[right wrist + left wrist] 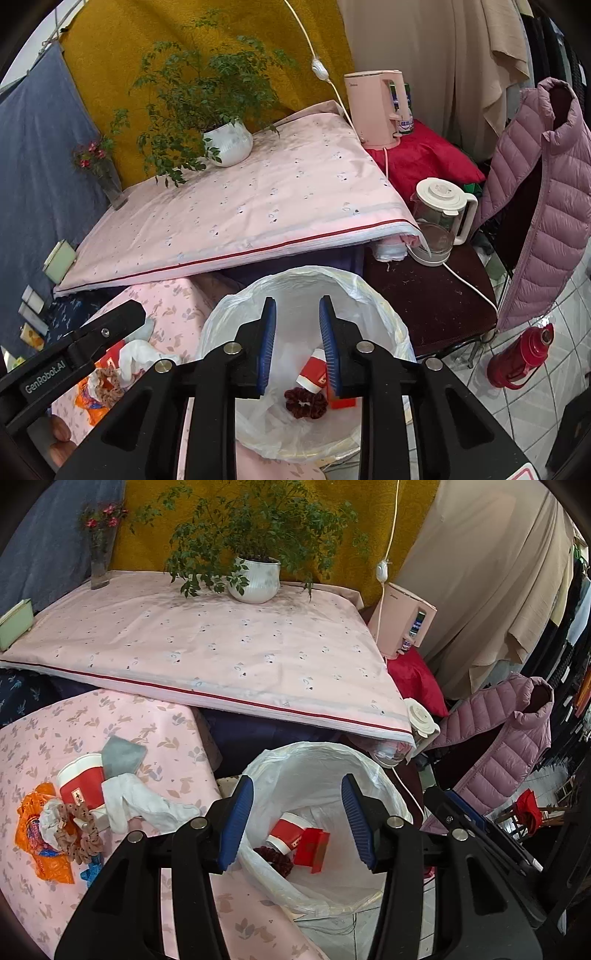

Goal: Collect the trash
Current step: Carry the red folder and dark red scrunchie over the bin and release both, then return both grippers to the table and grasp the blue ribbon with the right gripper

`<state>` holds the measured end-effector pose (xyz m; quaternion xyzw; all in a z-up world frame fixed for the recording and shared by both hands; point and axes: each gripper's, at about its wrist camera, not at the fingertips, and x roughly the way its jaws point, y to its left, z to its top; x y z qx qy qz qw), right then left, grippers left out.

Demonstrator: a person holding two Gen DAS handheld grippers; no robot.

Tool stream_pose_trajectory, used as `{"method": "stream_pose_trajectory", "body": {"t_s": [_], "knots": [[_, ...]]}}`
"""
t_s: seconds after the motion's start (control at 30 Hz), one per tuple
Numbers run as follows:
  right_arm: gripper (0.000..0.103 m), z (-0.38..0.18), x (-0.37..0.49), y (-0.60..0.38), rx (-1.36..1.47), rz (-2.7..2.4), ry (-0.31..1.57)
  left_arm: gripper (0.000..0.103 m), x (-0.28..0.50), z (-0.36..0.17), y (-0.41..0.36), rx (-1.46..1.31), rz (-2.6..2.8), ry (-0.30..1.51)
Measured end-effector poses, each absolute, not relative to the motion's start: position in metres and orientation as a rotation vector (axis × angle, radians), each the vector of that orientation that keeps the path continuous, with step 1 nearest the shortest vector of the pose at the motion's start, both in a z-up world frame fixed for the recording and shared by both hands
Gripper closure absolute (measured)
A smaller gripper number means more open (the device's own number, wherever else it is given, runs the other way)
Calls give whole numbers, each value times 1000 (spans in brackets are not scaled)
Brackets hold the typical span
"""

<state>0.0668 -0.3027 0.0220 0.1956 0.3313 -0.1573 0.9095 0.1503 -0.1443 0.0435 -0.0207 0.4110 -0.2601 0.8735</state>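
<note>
Pink patterned cloth covers the low surface at the left of the left wrist view, with a lined trash bin standing just beside its edge. On that cloth, well left of the left gripper, lies the remaining pile: a red paper cup lying tipped over, white crumpled cloth, an orange wrapper and a tan scrunchie. The left jaws stand moderately apart with nothing between them, over the bin, where a red cup, a red box and a dark scrunchie already lie. From the right wrist view, the right gripper also hangs above the bin, its jaws narrowly parted and empty; the dropped cup and dark scrunchie show below them. The pile sits at lower left, beyond the left gripper's body. Judging from this, the left hand is the nearer one to the pile, and the next reach would swing left, away from the bin.
</note>
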Motion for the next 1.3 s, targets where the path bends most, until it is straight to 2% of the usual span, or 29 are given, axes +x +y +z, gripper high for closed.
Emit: {"method": "stream_pose_trajectory", "body": {"t_s": [0.57, 0.7, 1.3], "knots": [[72, 27, 74, -263, 352, -272, 699, 55, 150, 44, -104, -65, -459, 834], [66, 27, 76, -253, 338, -259, 705, 55, 151, 41, -91, -74, -435, 836], [65, 13, 97, -177, 259, -139, 771, 40, 160, 15, 4, -141, -240, 853]]}}
